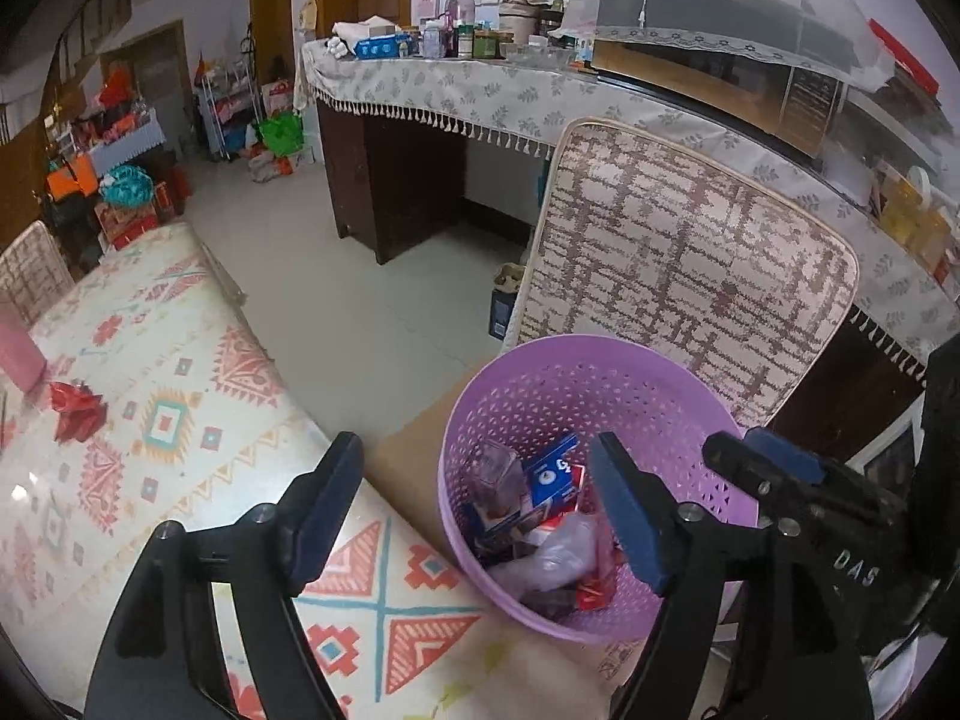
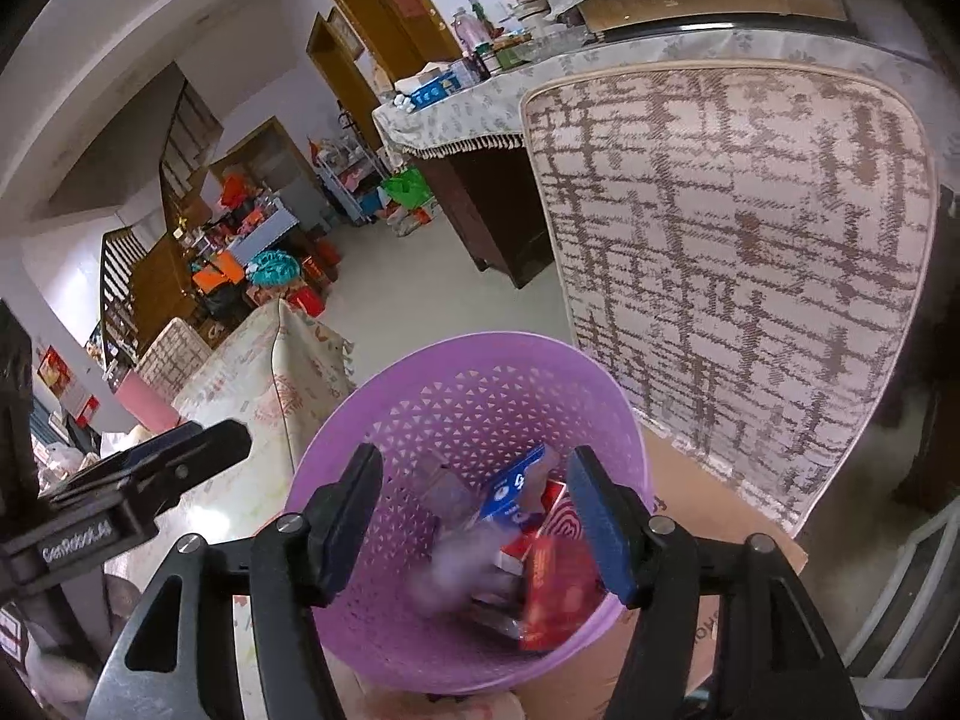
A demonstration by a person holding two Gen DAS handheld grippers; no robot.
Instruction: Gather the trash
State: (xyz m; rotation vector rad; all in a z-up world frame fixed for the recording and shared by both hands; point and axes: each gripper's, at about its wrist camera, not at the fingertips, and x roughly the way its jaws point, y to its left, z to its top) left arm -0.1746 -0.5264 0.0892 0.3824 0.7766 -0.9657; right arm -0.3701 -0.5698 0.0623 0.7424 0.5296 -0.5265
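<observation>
A purple perforated waste basket (image 1: 654, 402) stands on a cardboard sheet beside the table; it also shows in the right wrist view (image 2: 480, 396). It holds a blue box (image 1: 555, 474), red wrappers (image 2: 555, 576) and clear plastic (image 1: 558, 558). A blurred pale piece (image 2: 450, 570) is inside it below my right gripper. My right gripper (image 2: 480, 522) is open and empty right over the basket; it also shows in the left wrist view (image 1: 756, 462). My left gripper (image 1: 474, 516) is open and empty at the table edge beside the basket. A red crumpled wrapper (image 1: 75, 411) lies on the table at far left.
The table has a patterned cloth (image 1: 180, 420). A chair with a patterned cushion back (image 1: 690, 258) stands behind the basket. A long cloth-covered counter (image 1: 480, 90) with bottles and a mesh food cover runs along the back. A pink box (image 1: 18, 354) is at the table's left edge.
</observation>
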